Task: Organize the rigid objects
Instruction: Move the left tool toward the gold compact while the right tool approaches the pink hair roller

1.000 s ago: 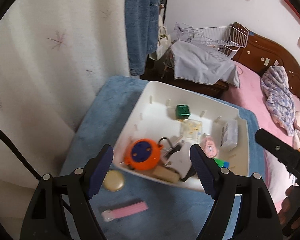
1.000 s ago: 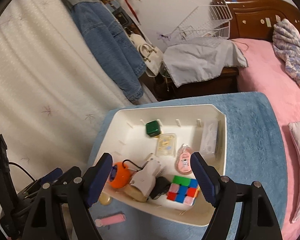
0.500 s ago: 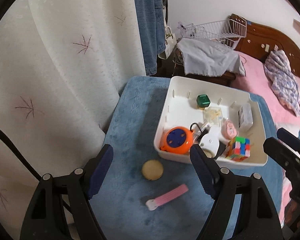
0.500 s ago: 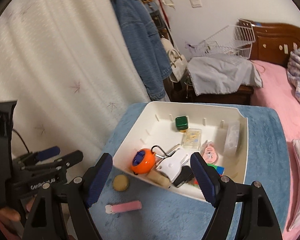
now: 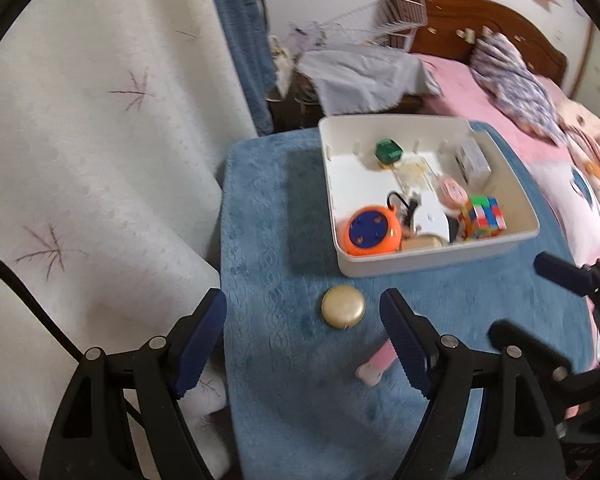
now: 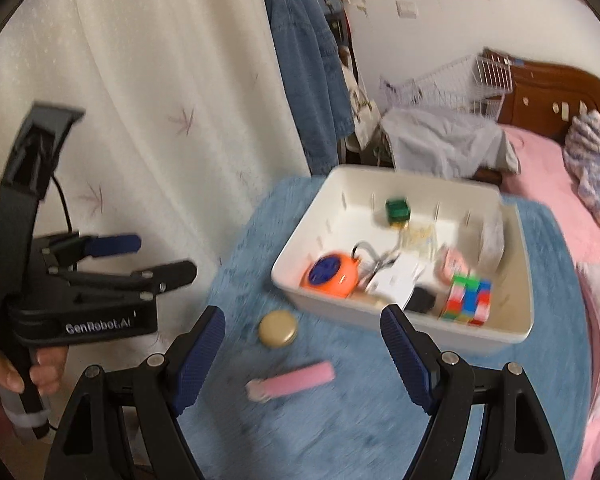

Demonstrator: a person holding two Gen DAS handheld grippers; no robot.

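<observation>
A white bin (image 5: 432,262) (image 6: 520,304) on a blue mat holds an orange cable reel (image 5: 370,231) (image 6: 334,275), a colour cube (image 5: 482,217) (image 6: 466,300), a green box (image 5: 388,151) and other small items. A round gold compact (image 5: 343,306) (image 6: 278,328) and a pink comb-like item (image 6: 296,379) (image 5: 374,364) lie on the mat in front of the bin. My left gripper (image 5: 304,346) is open and empty above the compact. My right gripper (image 6: 304,356) is open and empty above the pink item.
A white curtain (image 5: 80,140) hangs at the left. A denim jacket (image 6: 308,68) hangs behind the mat. A pink bed (image 5: 500,104) with a wooden headboard lies at the right. A wire rack (image 6: 452,84) and grey cloth stand behind the bin.
Both grippers have drawn back from the bin. The compact and the pink item now lie between the fingers in each view. Both stay open.
</observation>
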